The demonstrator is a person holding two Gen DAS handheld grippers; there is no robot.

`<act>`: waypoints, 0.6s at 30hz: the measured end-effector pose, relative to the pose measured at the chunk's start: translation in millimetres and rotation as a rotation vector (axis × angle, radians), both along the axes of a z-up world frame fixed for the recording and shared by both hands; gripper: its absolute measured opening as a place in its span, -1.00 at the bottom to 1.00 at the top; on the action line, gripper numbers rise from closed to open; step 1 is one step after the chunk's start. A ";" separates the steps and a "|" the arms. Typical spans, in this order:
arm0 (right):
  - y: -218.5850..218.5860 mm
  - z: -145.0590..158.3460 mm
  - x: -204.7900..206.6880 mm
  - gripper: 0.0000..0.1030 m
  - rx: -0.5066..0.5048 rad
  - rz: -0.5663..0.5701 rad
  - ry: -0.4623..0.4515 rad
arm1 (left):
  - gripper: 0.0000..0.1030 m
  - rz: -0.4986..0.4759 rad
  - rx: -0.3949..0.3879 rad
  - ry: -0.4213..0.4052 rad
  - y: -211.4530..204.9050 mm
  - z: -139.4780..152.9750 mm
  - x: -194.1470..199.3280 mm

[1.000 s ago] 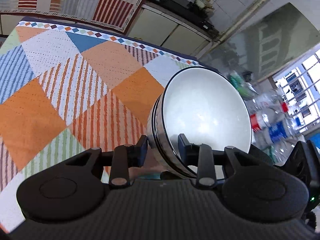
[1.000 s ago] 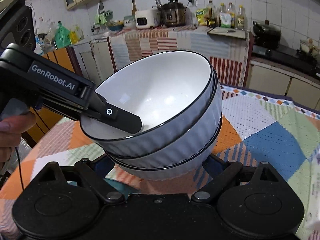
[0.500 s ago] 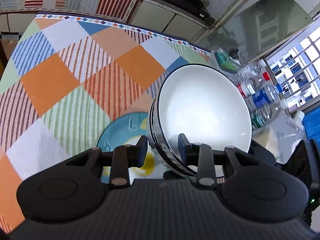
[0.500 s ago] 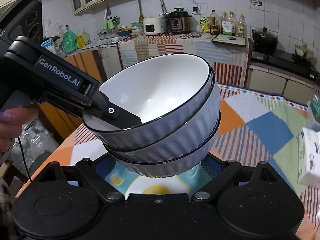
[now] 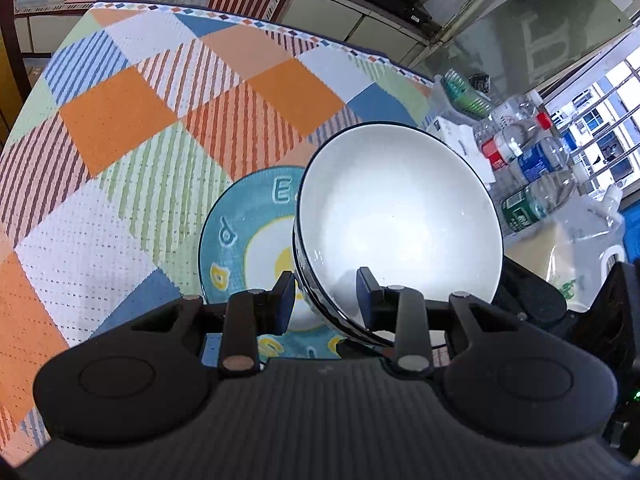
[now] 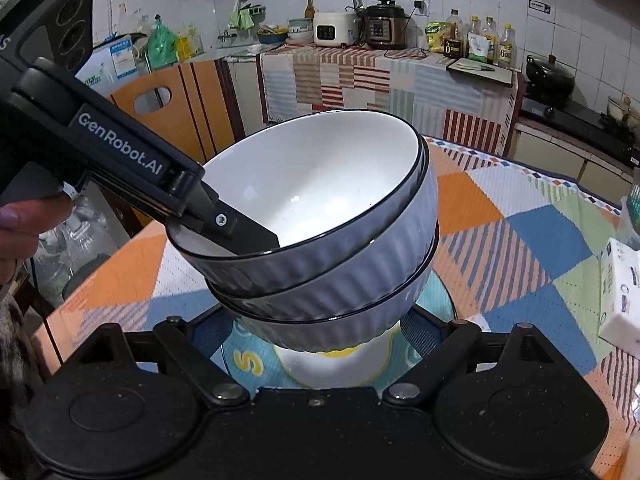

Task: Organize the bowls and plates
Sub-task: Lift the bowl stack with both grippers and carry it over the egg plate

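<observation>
A stack of three nested grey ribbed bowls (image 6: 336,256) with white insides and black rims hangs tilted just above a teal plate (image 5: 244,232) with a white and yellow centre. My left gripper (image 5: 325,292) is shut on the near rim of the bowl stack (image 5: 396,216); it also shows in the right wrist view (image 6: 240,236), one finger inside the top bowl. My right gripper (image 6: 316,320) is spread wide on either side of the lowest bowl, its fingertips hidden behind the bowls. The plate also shows in the right wrist view (image 6: 248,360) under the stack.
The table wears a patchwork cloth (image 5: 120,120) of orange, blue, green and white. Plastic bottles (image 5: 532,160) and a green basket (image 5: 464,92) stand at the far right edge. A white box (image 6: 620,292) lies on the right. An orange chair (image 6: 180,108) stands behind the table.
Both grippers moved with the bowl stack across the table until it hangs over the teal plate, which came into view. The stack is lower, close to the plate.
</observation>
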State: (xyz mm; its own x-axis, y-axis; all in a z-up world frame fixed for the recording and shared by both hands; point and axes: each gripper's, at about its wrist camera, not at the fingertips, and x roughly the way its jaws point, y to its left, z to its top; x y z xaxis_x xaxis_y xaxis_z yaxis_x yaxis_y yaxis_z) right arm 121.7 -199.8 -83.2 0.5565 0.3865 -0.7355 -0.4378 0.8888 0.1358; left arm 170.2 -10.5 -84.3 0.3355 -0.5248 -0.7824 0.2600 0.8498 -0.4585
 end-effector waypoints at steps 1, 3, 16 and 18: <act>-0.6 -2.8 -0.3 0.81 0.003 0.001 0.006 | -0.40 -0.010 0.014 -0.015 -1.7 -2.6 -1.7; 0.2 -9.8 -1.6 0.80 -0.001 -0.002 0.019 | -0.40 -0.023 0.031 -0.026 -4.1 -9.6 -3.6; 10.6 -56.3 -2.0 0.77 -0.065 -0.018 0.062 | -0.40 -0.051 0.068 -0.060 -12.5 -49.4 -6.3; 8.0 -57.2 -1.8 0.77 -0.066 -0.022 0.058 | -0.40 -0.056 0.061 -0.070 -13.4 -46.9 -6.2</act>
State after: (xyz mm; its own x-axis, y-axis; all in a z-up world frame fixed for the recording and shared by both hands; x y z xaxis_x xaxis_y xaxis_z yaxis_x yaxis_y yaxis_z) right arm 119.9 -191.8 -140.4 0.5200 0.3247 -0.7900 -0.4114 0.9058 0.1015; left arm 163.9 -23.9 -131.3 0.3623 -0.4962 -0.7890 0.3372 0.8590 -0.3853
